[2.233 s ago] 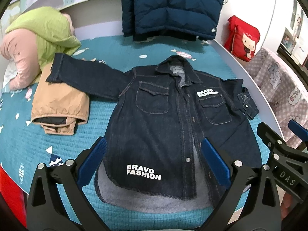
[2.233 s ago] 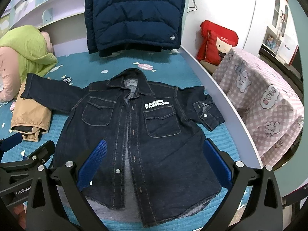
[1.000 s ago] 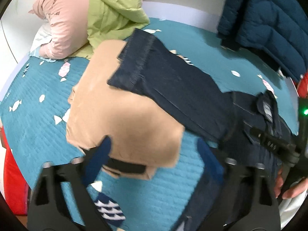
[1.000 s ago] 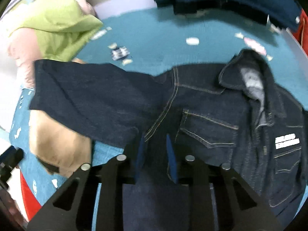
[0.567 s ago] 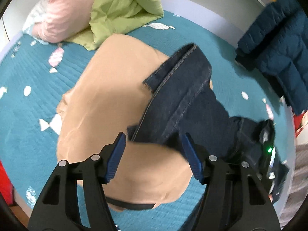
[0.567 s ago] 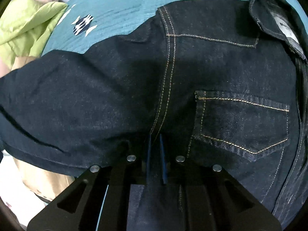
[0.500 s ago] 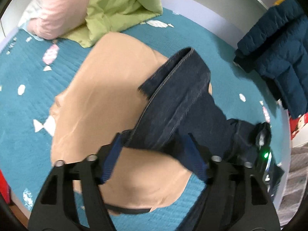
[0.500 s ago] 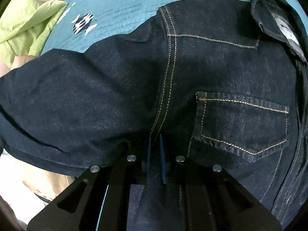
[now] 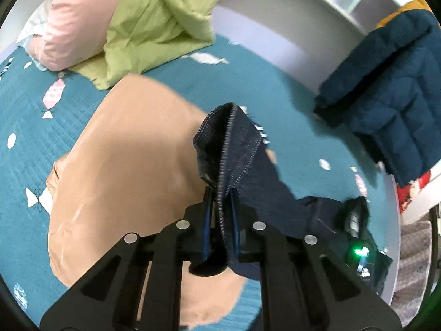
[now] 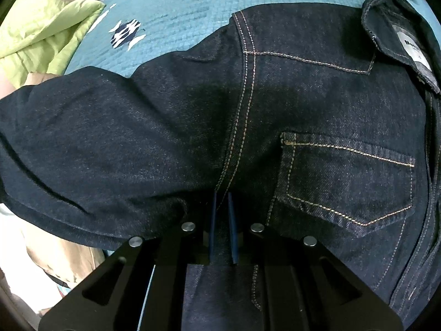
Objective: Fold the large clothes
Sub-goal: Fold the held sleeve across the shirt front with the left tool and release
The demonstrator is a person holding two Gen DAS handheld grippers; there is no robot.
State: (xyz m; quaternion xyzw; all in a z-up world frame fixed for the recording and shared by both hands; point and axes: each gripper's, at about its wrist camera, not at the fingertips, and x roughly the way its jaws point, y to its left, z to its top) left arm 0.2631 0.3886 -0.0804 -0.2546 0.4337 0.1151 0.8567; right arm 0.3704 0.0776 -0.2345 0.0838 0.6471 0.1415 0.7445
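A dark denim jacket [image 10: 317, 96] lies face up on the teal bedspread [image 10: 179, 13], with its collar [image 10: 399, 33] at the upper right and a chest pocket [image 10: 347, 176] to the right. My right gripper [image 10: 222, 195] points steeply down, shut on a pinch of denim where the sleeve [image 10: 96, 127] joins the body. In the left wrist view the sleeve's cuff [image 9: 231, 138] stands up folded over a tan garment [image 9: 124, 165]. My left gripper [image 9: 220, 193] is closing its jaws, and the blue pads press on the cuff.
A green and pink quilt [image 9: 154, 19] is heaped at the head of the bed. A navy puffer jacket [image 9: 386, 104] hangs over the far right edge. The folded tan garment [image 10: 55, 256] lies under the sleeve's end.
My left gripper slid up to the cuff and its wide jaws shut on it, bunching the cuff upright. My right gripper dropped onto the armhole seam, closed, then stayed still.
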